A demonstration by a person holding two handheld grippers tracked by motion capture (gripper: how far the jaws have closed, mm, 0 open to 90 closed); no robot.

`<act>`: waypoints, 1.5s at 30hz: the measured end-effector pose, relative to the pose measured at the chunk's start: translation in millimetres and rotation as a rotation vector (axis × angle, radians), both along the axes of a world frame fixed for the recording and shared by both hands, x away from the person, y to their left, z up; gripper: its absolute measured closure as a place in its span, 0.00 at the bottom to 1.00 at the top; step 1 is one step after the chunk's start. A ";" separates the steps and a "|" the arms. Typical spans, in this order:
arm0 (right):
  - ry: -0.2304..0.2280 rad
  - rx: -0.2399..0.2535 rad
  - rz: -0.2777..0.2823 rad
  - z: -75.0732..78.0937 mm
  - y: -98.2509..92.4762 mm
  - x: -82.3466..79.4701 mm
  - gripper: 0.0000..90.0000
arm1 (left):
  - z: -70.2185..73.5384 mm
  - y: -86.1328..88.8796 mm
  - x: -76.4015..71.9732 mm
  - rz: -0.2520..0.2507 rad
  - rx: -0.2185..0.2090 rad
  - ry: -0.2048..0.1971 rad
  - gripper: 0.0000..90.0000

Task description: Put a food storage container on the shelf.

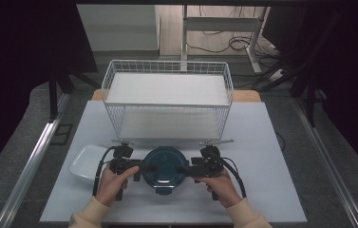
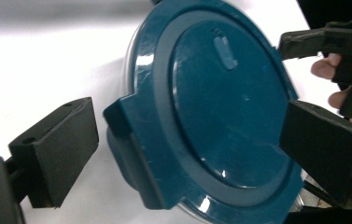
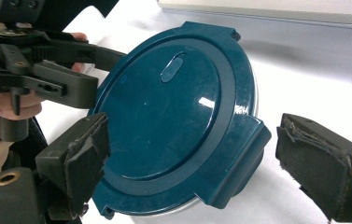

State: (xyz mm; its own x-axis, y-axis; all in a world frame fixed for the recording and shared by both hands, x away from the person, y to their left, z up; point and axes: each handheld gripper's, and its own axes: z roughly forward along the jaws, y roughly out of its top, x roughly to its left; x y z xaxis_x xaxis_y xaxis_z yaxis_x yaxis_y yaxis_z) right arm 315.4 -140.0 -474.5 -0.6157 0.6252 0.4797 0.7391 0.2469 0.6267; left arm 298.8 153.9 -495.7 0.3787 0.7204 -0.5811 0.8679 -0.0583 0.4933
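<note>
Jaws of both grippers are spread wide and nothing is clamped between them: each pair is set astride one side latch of the round container with the dark teal lid [image 1: 165, 171], which is seen standing on the tabletop [image 1: 262, 156] just in front of the white wire basket [image 1: 167, 97]. In the left gripper view the left gripper [image 2: 183, 144] is placed around a latch tab [image 2: 131, 154], one jaw lying on the bare tabletop and the other hanging over the lid's top; no contact with the tab can be made out. In the right gripper view the right gripper [image 3: 197, 163] is placed likewise around the opposite latch tab [image 3: 239, 158], again with a visible gap on both sides. A white dish [image 1: 85, 161] is seen lying beside the left hand [image 1: 115, 183], well clear of the work. The step in hand is judged to be the lining-up of both grippers on the lid's side latches, with the lid seated on its container and the latches apparently folded down. For the next move, a closing of each pair of jaws on its tab would be called for, followed by an outward and upward pull so that the latches are released; the container would need to be kept from sliding, which is probably best served if both sides are worked together.
</note>
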 end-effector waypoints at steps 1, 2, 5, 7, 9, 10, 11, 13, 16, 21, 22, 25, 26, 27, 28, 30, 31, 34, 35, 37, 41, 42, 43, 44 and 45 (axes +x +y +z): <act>0.000 0.000 0.000 0.0 0.0 0.0 0.11 | 0.0 0.0 0.0 0.000 0.000 0.000 0.05; 0.003 -0.001 0.002 -1.0 0.5 0.3 0.11 | -1.4 0.3 0.6 -0.001 -0.007 0.007 0.05; 0.008 -0.002 0.002 -2.2 0.9 0.6 0.11 | -4.0 0.3 1.8 -0.008 -0.020 0.018 0.05; 0.015 0.003 0.003 -3.9 1.5 0.9 0.11 | -5.6 0.5 2.6 -0.013 -0.025 0.021 0.05; 0.025 0.006 0.003 -6.0 1.5 1.6 0.11 | -7.4 0.4 3.1 -0.015 -0.040 0.029 0.06; 0.035 0.011 0.002 -8.2 1.6 2.3 0.11 | -8.4 -0.1 3.5 -0.021 -0.042 0.030 0.06; 0.035 0.011 0.002 -8.2 1.6 2.3 0.11 | -8.4 -0.1 3.5 -0.021 -0.042 0.030 0.07; 0.046 0.012 0.002 -10.5 2.5 2.7 0.11 | -8.3 -1.3 3.3 -0.032 -0.061 0.035 0.07; 0.074 0.019 -0.001 -15.6 5.1 3.9 0.10 | -9.9 -3.1 3.4 -0.033 -0.050 0.036 0.08; 0.116 0.030 -0.015 -23.2 8.5 6.1 0.10 | -11.8 -4.5 4.5 -0.036 -0.047 0.044 0.08; 0.125 0.032 -0.015 -24.6 9.3 6.1 0.10 | -12.2 -4.4 4.8 -0.042 -0.049 0.047 0.08; 0.150 0.042 -0.014 -28.4 11.5 6.1 0.10 | -13.3 -6.7 5.6 -0.051 -0.054 0.062 0.08; 0.157 0.044 -0.015 -29.2 12.0 6.0 0.10 | -13.9 -7.2 5.8 -0.052 -0.052 0.067 0.08; 0.162 0.046 -0.019 -29.9 12.4 6.1 0.11 | -14.5 -7.6 6.0 -0.053 -0.054 0.074 0.09; 0.174 0.049 -0.025 -30.2 12.4 6.1 0.12 | -14.6 -7.9 6.0 -0.054 -0.051 0.077 0.09; 0.195 0.060 -0.039 -30.8 11.7 6.5 0.13 | -14.7 -7.7 6.0 -0.051 -0.046 0.081 0.10; 0.203 0.065 -0.043 -31.1 10.9 6.6 0.15 | -14.9 -7.4 6.1 -0.049 -0.048 0.084 0.11; 0.219 0.066 -0.055 -32.7 9.2 6.7 0.20 | -15.6 -7.0 6.4 -0.050 -0.053 0.094 0.13; 0.231 0.068 -0.057 -33.5 8.8 6.9 0.21 | -15.8 -7.0 6.6 -0.049 -0.055 0.095 0.13; 0.249 0.073 -0.064 -35.2 8.7 6.8 0.21 | -16.3 -6.9 7.1 -0.051 -0.059 0.103 0.13; 0.264 0.086 -0.080 -35.8 7.9 7.6 0.23 | -18.8 -7.6 8.4 -0.063 -0.066 0.123 0.10; 0.264 0.086 -0.080 -35.8 7.9 7.6 0.23 | -18.7 -7.8 8.1 -0.059 -0.066 0.123 0.10; 0.266 0.085 -0.082 -35.1 7.0 7.9 0.25 | -19.0 -7.6 7.7 -0.051 -0.071 0.123 0.10; 0.265 0.089 -0.086 -34.3 5.5 8.3 0.27 | -19.1 -7.2 7.3 -0.043 -0.075 0.126 0.11; 0.283 0.102 -0.094 -34.2 3.2 9.3 0.30 | -18.2 -6.9 6.3 -0.031 -0.075 0.124 0.12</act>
